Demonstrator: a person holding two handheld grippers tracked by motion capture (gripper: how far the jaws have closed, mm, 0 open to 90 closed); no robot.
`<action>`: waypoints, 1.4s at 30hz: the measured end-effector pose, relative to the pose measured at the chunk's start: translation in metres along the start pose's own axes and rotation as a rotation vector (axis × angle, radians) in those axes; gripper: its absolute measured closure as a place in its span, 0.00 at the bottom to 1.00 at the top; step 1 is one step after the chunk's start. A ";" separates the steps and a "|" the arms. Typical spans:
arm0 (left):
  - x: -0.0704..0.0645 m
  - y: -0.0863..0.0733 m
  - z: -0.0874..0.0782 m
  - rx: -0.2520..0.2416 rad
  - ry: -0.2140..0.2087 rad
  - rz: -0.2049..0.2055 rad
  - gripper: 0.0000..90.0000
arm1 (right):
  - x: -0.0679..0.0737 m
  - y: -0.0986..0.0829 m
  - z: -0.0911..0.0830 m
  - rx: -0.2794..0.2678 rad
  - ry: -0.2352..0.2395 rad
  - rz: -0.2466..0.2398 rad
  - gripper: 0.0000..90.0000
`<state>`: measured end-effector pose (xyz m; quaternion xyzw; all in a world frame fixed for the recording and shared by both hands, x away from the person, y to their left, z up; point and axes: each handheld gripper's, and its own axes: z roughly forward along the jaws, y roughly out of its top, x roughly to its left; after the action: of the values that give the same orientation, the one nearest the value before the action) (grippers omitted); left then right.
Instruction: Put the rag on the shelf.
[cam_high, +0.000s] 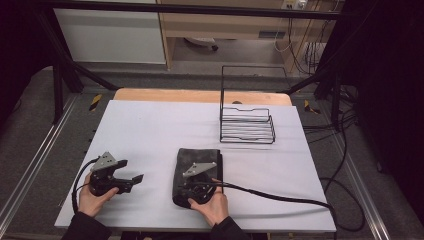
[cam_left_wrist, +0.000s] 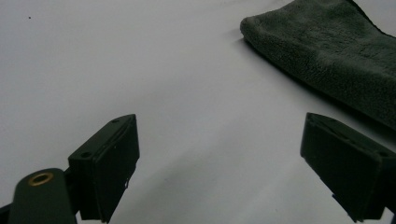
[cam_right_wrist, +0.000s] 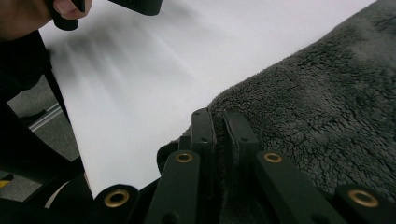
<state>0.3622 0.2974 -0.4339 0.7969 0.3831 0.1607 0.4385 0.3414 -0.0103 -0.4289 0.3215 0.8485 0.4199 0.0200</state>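
High view: white surface (cam_high: 150, 130), wire rack (cam_high: 247, 125) far right, folded dark towel (cam_high: 197, 160) near centre. Right hand-held gripper (cam_high: 192, 192) set on towel's near edge; left hand-held gripper (cam_high: 136, 180) held apart, left of towel.

Left gripper view: jaws spread wide over bare surface, towel (cam_left_wrist: 336, 51) beyond.

Right gripper view: jaws pressed together, pinching towel (cam_right_wrist: 317, 102) edge, which is hidden from above. Full fold thickness should be caught before lifting.

Ahead of me, toward the far right of the white table sheet (cam_high: 150, 125), I see a black wire rack (cam_high: 247, 125) standing upright — its tall frame rises behind a low basket. A wooden edge (cam_high: 200, 95) shows beyond the sheet. Past it — what looks like a cabinet (cam_high: 225, 20), cables (cam_high: 310, 50) hanging beside it.
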 end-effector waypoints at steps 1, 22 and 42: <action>0.000 0.000 0.000 0.000 0.000 -0.001 0.13 | 0.001 0.000 0.002 0.003 0.000 0.003 0.93; -0.004 0.004 0.002 0.014 -0.014 0.009 0.11 | -0.053 -0.013 -0.051 -0.123 -0.094 -0.043 0.22; -0.025 0.047 0.028 0.024 -0.037 0.045 0.11 | -0.115 -0.062 -0.084 -0.122 -0.160 0.076 0.05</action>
<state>0.3847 0.2467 -0.4089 0.8133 0.3589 0.1510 0.4324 0.3742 -0.1603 -0.4466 0.3842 0.8042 0.4441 0.0915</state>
